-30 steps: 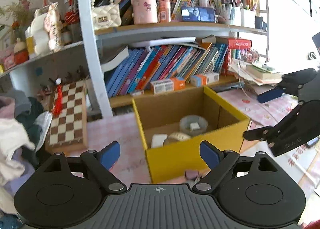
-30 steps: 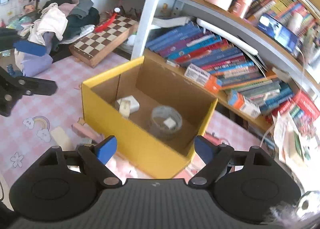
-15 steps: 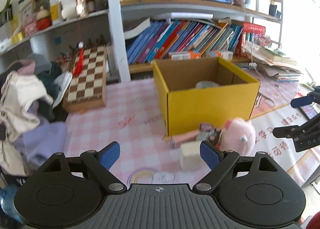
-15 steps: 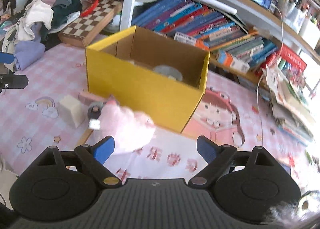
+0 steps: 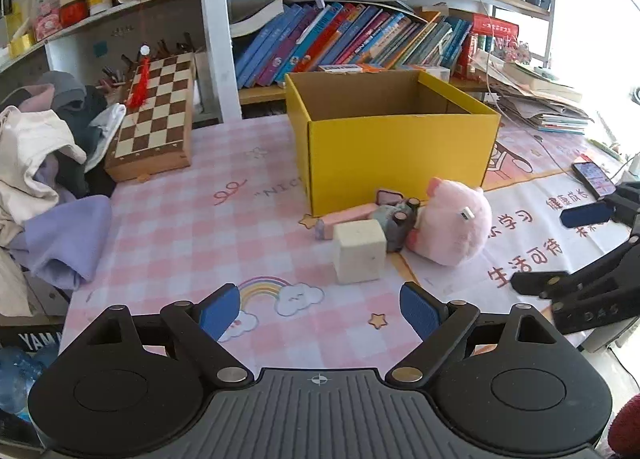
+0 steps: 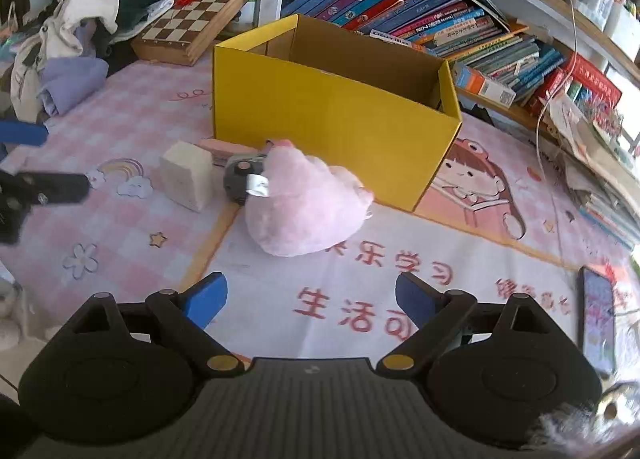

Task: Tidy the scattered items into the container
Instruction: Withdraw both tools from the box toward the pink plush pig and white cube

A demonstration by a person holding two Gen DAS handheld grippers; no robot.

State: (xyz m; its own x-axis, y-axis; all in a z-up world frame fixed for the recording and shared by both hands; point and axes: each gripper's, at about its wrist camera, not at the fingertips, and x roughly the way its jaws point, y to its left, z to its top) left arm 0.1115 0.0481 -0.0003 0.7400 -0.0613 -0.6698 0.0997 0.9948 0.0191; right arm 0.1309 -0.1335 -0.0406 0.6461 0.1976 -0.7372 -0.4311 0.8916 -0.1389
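Observation:
An open yellow cardboard box stands on the pink checked mat. In front of it lie a pink plush pig, a cream foam cube, a small grey toy and a flat pink bar. My left gripper is open and empty, well short of the cube. My right gripper is open and empty, in front of the pig. The right gripper also shows at the right edge of the left wrist view. The box's inside is hidden.
A chessboard and a pile of clothes lie at the left. Shelves of books stand behind the box. A phone lies on the mat at the right, near stacked papers.
Both grippers have pulled back and down from above the box, open throughout. The items in front of the box have come into view, and the box's contents have dropped out of sight.

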